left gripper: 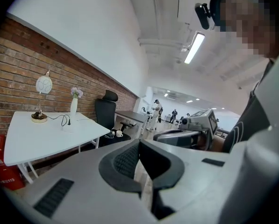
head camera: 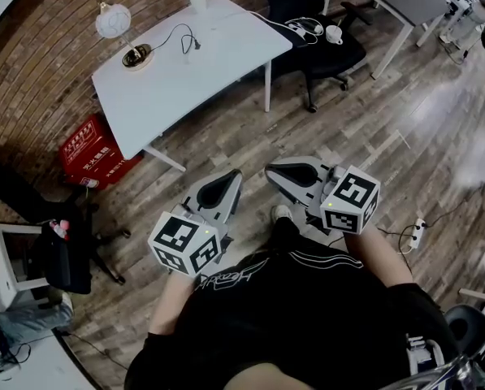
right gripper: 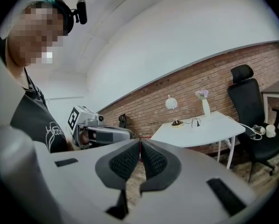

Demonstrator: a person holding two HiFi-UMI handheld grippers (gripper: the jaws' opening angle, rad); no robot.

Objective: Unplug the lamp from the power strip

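I stand well away from the table [head camera: 201, 63].
My left gripper [head camera: 232, 179] and right gripper [head camera: 276, 174] have jaws together, empty; lamp [head camera: 114, 21] on table.

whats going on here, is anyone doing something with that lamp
Not at this moment. A person stands on the wood floor, well back from the white table, holding a gripper in each hand in front of the body. The left gripper and the right gripper are both shut, with nothing between their jaws. The lamp stands on the table, and its cord lies loose on the tabletop with the plug end free. No power strip can be made out on the table.
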